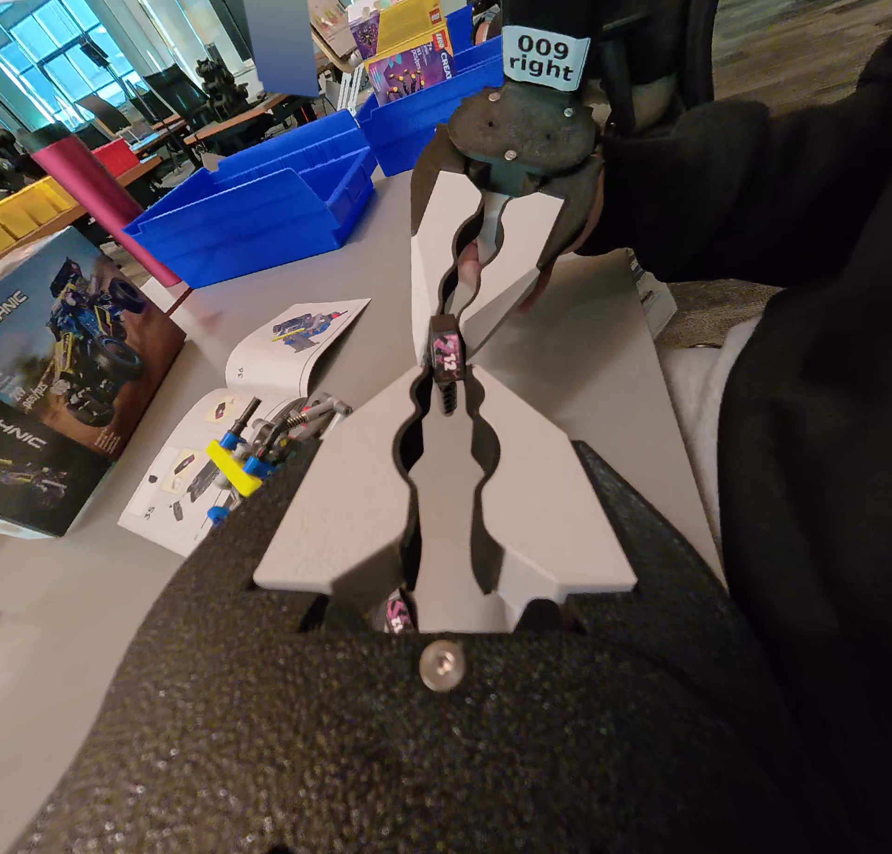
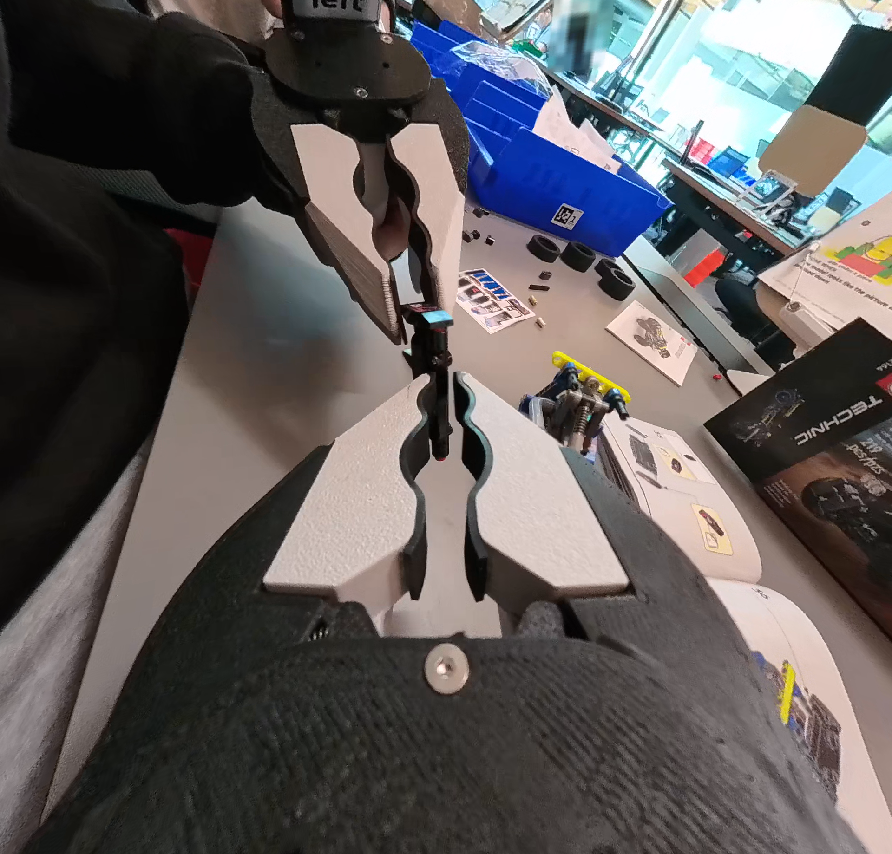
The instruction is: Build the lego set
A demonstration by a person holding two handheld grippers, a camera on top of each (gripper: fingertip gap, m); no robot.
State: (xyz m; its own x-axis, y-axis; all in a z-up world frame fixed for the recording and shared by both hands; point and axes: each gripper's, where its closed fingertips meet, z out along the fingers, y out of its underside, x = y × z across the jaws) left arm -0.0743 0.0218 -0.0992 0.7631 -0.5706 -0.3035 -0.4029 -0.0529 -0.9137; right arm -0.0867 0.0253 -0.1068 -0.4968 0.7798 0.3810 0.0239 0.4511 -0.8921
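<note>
Grey counter (image 2: pixel 289 300) carries an open instruction booklet (image 1: pixel 270 396), a part-built yellow-and-blue model (image 2: pixel 584 396) and blue bins (image 1: pixel 270 213); above it both claws meet tip to tip on 1 small black toy-brick assembly (image 1: pixel 445 351). Its long axis runs from claw to claw: the left claw (image 1: pixel 446 382) pinches the stickered end, the right claw (image 2: pixel 440 396) clamps the thin stem. Steady, coaxial pressure seems wise, as a sideways twist could slip the stem.
</note>
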